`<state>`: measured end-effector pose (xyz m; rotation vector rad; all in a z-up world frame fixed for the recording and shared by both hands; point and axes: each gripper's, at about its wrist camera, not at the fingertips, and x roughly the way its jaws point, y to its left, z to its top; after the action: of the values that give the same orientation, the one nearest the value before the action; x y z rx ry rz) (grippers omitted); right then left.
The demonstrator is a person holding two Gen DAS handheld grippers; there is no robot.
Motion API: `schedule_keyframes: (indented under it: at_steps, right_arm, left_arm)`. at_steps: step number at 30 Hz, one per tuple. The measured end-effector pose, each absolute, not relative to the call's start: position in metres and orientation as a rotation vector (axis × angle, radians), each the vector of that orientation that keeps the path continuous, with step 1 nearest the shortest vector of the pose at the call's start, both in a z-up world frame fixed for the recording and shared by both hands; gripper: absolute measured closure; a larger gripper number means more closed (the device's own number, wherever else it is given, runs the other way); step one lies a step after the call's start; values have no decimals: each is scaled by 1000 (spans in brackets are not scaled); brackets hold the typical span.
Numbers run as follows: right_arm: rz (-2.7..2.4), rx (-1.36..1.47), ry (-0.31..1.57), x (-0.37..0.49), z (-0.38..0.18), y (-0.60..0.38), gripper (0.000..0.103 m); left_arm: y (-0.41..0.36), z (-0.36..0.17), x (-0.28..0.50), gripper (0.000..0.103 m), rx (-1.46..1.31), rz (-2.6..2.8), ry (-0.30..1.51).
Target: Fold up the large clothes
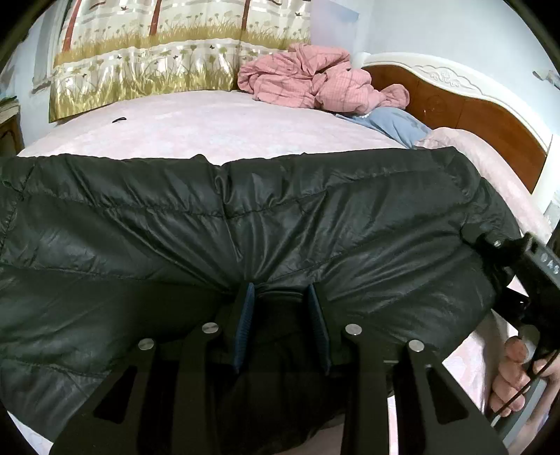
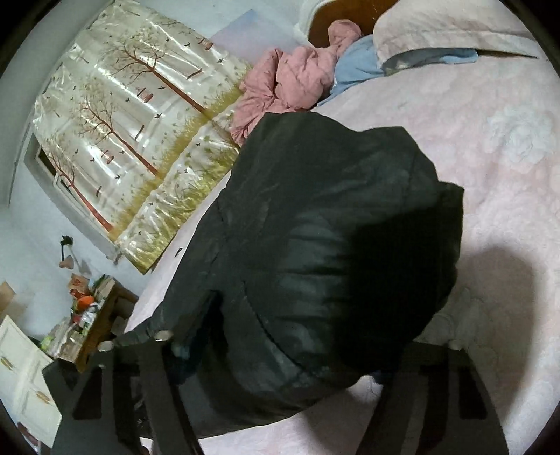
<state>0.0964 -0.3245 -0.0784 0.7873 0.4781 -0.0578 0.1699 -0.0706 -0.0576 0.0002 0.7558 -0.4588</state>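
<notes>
A black puffy jacket (image 1: 280, 217) lies spread across the pink bed sheet (image 1: 210, 122). My left gripper (image 1: 281, 315) is shut on a fold at the jacket's near edge, and dark fabric fills the narrow gap between its blue pads (image 1: 245, 325). At the jacket's right end, my right gripper (image 1: 497, 248) meets a bunched corner, with a hand (image 1: 511, 378) on its handle. In the right wrist view the jacket (image 2: 315, 227) bulges up between the widely spread fingers of my right gripper (image 2: 280, 364) and hides most of the pads.
A crumpled pink garment (image 1: 308, 77) and a blue one (image 1: 395, 122) lie by the wooden headboard (image 1: 472, 105), with a pillow (image 2: 437, 31) nearby. A patterned curtain (image 1: 157, 52) hangs behind the bed. A small dark item (image 1: 119, 120) lies on the sheet. A cluttered desk (image 2: 87, 315) stands beside the bed.
</notes>
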Motion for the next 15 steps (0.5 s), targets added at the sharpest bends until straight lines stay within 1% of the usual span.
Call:
schedule_keyframes:
  at_steps: [2,5,8,11,14,15]
  right_arm:
    - [-54,738,489,97,-76,-318,68]
    - [-47,628,443,87,-61,-308,78]
    - [-27,567,406,77,-44,-306,81]
    - [-94,505,389,67,-30,-318,82]
    - [-177,400,365,49,-13,-342,82]
    - [-185,382,377,43,-7,-354,82]
  left_arm:
    - [-71,-57,170,72,1,-458,754]
    - [-75,-55,166,68,30,-429,743]
    - [-77,-44,152,63,52,-442,699]
    - [-58,-22,127,55,-7,-508,649]
    - [-31,0,103,36,-14,-442,553]
    - [-20,6,97,21,-16,-399,518]
